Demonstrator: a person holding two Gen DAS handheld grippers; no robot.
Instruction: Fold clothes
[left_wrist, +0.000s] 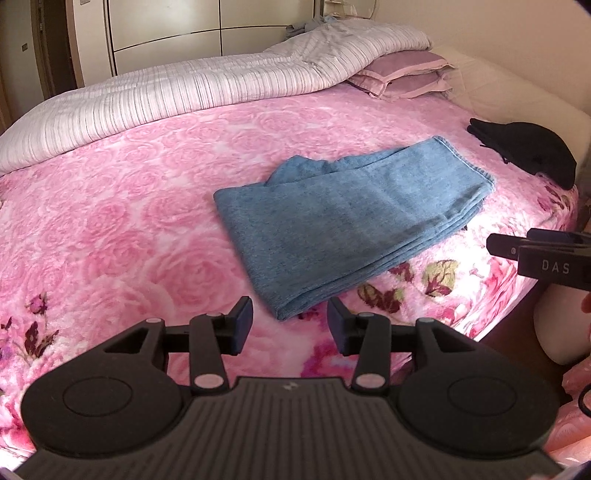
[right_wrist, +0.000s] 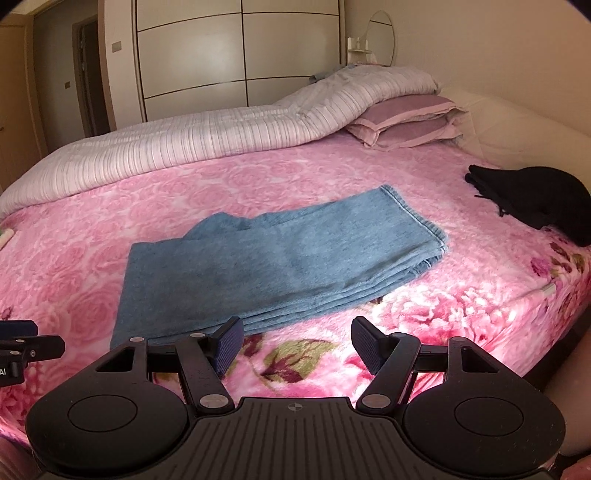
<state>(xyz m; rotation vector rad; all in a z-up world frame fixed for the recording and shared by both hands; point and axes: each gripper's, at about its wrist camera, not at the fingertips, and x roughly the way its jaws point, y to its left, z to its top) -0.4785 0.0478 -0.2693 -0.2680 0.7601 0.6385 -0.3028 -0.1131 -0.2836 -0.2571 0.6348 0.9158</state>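
Observation:
A pair of blue jeans (left_wrist: 343, 225) lies folded flat in several layers on the pink rose-patterned blanket (left_wrist: 110, 206); in the right wrist view the jeans (right_wrist: 280, 266) fill the middle. My left gripper (left_wrist: 290, 325) hovers just in front of the jeans' near corner, open, nothing between its pads. My right gripper (right_wrist: 295, 345) hangs over the blanket in front of the jeans' near edge, open and empty. Each gripper shows at the edge of the other's view: the right gripper (left_wrist: 543, 258) and the left gripper (right_wrist: 22, 350).
A black garment (left_wrist: 528, 147) lies near the bed's right edge, also in the right wrist view (right_wrist: 532, 195). A striped quilt (left_wrist: 177, 96) and mauve pillows (left_wrist: 402, 74) line the far side. A wardrobe (right_wrist: 236, 55) stands behind. The bed's right edge (left_wrist: 517, 317) drops off.

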